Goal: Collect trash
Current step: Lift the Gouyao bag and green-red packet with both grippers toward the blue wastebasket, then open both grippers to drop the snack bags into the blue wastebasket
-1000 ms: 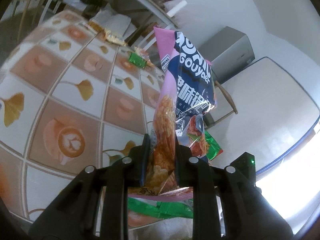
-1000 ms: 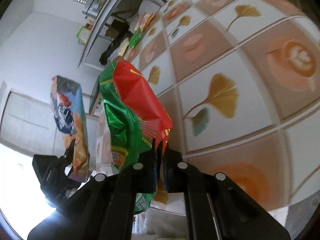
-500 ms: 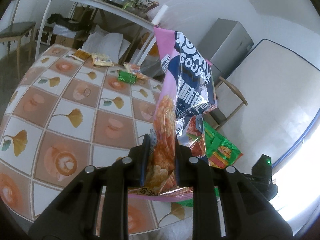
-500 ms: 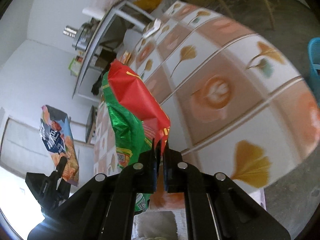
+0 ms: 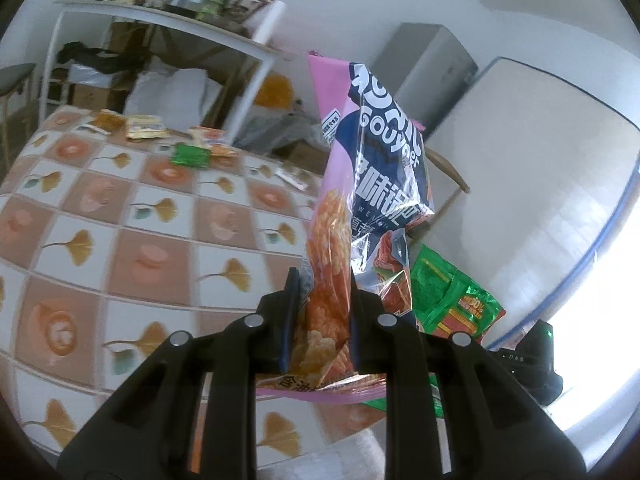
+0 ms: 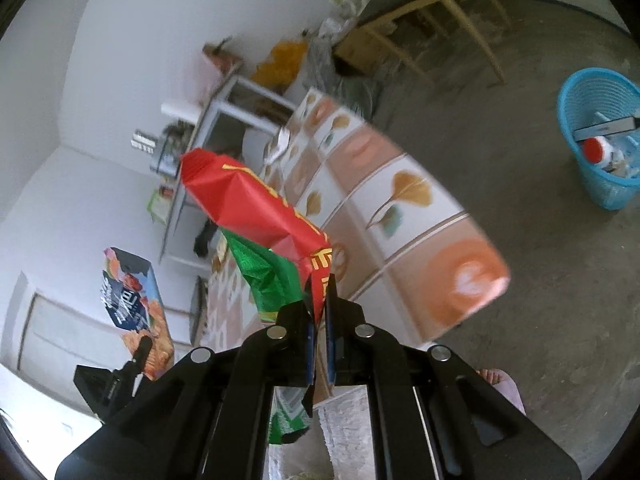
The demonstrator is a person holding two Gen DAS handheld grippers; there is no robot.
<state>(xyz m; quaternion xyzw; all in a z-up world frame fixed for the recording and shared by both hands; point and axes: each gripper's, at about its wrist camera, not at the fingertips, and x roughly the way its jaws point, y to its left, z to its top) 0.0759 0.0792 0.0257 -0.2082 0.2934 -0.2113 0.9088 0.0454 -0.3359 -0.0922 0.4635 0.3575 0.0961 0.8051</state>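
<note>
My left gripper (image 5: pixel 322 280) is shut on a tall pink and dark blue snack bag (image 5: pixel 360 184) that stands upright above the patterned table (image 5: pixel 132 236). My right gripper (image 6: pixel 319 292) is shut on a red and green snack bag (image 6: pixel 256 208), held up past the table's corner (image 6: pixel 460 276). The left wrist view shows that red and green bag (image 5: pixel 452 304) low on the right with the right gripper's body behind it. The pink bag (image 6: pixel 132 304) shows at the left of the right wrist view. A blue mesh bin (image 6: pixel 600 136) with trash inside stands on the floor at the far right.
Several more wrappers (image 5: pixel 188 154) lie at the table's far edge. Behind it stand a white shelf unit (image 5: pixel 168 20), a grey cabinet (image 5: pixel 428 68) and a leaning mattress (image 5: pixel 520 184). A wooden chair (image 6: pixel 424 4) stands on the bare concrete floor (image 6: pixel 540 280).
Both grippers have pulled back and up from the table with their bags still held. The right view has swung off the tabletop, so the floor and blue bin now show.
</note>
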